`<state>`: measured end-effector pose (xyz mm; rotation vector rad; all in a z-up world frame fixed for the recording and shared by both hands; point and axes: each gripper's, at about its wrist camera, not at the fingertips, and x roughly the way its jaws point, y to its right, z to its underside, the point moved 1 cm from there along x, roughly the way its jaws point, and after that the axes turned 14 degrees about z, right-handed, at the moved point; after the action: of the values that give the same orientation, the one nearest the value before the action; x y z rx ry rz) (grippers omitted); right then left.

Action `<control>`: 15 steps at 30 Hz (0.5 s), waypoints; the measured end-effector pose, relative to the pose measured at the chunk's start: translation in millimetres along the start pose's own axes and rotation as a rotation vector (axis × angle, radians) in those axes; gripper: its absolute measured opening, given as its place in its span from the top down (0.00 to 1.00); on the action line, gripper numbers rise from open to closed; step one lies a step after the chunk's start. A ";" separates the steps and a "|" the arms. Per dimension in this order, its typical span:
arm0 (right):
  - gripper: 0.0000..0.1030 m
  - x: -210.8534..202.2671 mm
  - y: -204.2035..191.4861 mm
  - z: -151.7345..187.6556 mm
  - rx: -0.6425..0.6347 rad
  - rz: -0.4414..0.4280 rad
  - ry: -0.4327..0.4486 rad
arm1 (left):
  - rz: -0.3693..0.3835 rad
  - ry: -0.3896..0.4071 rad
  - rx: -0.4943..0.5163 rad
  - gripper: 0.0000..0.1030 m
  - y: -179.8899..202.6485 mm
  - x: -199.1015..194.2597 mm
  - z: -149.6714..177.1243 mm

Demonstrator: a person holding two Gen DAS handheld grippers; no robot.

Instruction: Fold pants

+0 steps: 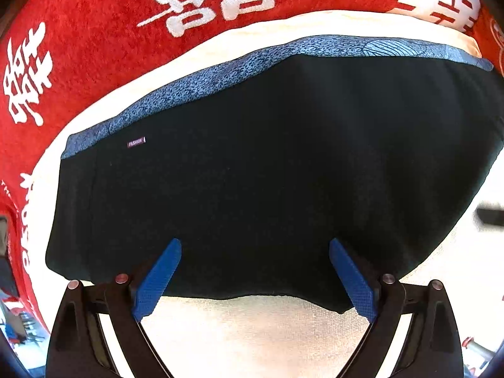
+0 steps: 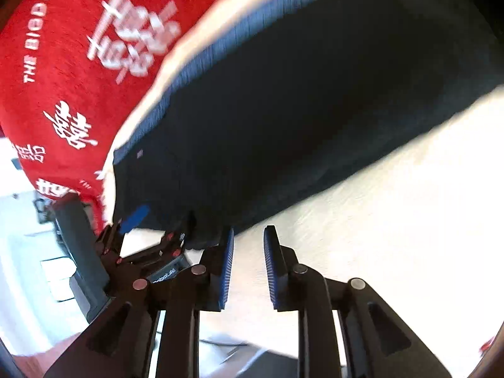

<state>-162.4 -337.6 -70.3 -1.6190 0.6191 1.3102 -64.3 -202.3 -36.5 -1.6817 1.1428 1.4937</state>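
Black folded pants with a blue patterned waistband lying flat on cream terry cloth, over a red blanket with white characters. Left tool spread wide, fingertips over the near hem, nothing gripped. Right tool narrowed but not closed, empty, just beside the near edge above the cream cloth. Best practice, judging from this: lower onto the hem, pinch all layers together, lift evenly, carry toward the waistband, align edges before letting go.
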 end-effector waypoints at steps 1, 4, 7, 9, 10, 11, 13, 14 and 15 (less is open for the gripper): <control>0.79 -10.9 0.3 -7.0 -0.028 0.036 0.053 | 0.002 0.002 -0.008 0.06 0.5 -0.5 1.4; 0.79 -23.1 0.7 -32.2 -0.111 0.142 0.148 | -0.010 0.012 -0.011 0.06 2.7 -1.7 4.1; 0.84 7.3 17.5 -33.1 -0.155 0.233 0.074 | -0.019 0.004 -0.013 0.06 -5.1 15.5 -8.3; 0.84 3.0 22.0 -21.3 -0.168 0.228 0.089 | -0.016 0.004 -0.020 0.06 -5.8 13.4 -7.3; 0.83 3.8 22.6 -16.9 -0.179 0.245 0.068 | -0.014 0.005 -0.024 0.06 -6.2 13.0 -7.4; 0.84 6.2 25.5 -13.2 -0.175 0.272 0.039 | -0.009 -0.002 -0.034 0.06 -7.2 12.1 -8.9; 0.80 0.8 32.5 -8.6 -0.142 0.252 0.017 | 0.005 -0.018 -0.063 0.06 -22.9 12.5 -26.0; 0.80 -8.2 31.2 -11.5 -0.144 0.240 0.046 | 0.016 -0.008 -0.081 0.07 -25.7 8.0 -31.5; 0.80 -16.2 28.4 -15.8 -0.156 0.233 0.079 | 0.028 0.022 -0.095 0.06 -28.7 1.4 -40.6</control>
<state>-183.4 -366.7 -65.0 -1.7726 0.7898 1.5002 -20.3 -225.3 -33.4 -1.7559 1.1267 1.5734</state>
